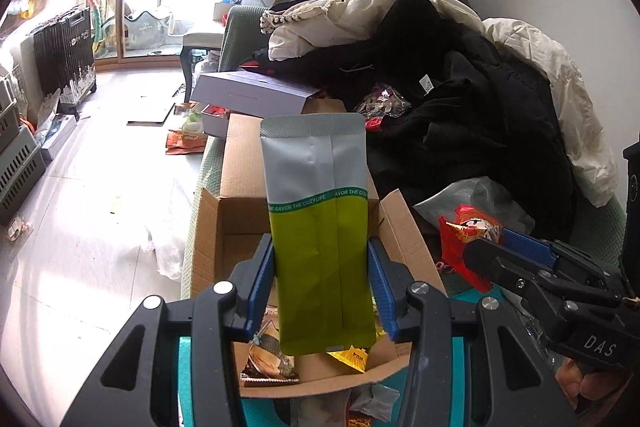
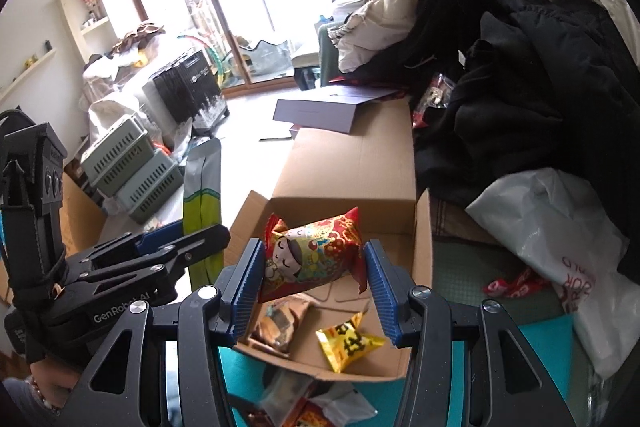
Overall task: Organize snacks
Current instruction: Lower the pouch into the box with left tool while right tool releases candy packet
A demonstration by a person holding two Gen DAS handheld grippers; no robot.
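Claws both hold snacks: left claw (image 1: 322, 291) squeezes a tall green-and-silver foil pouch (image 1: 318, 227), right claw (image 2: 314, 285) a red cartoon packet (image 2: 314, 253). Lower each gently into the brown cardboard box (image 2: 422, 251) below, then let go.

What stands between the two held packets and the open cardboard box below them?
Nothing visible. The green-and-silver pouch in the left gripper and the red packet in the right gripper both hang above the open cardboard box, flaps spread; only a few snacks lie inside.
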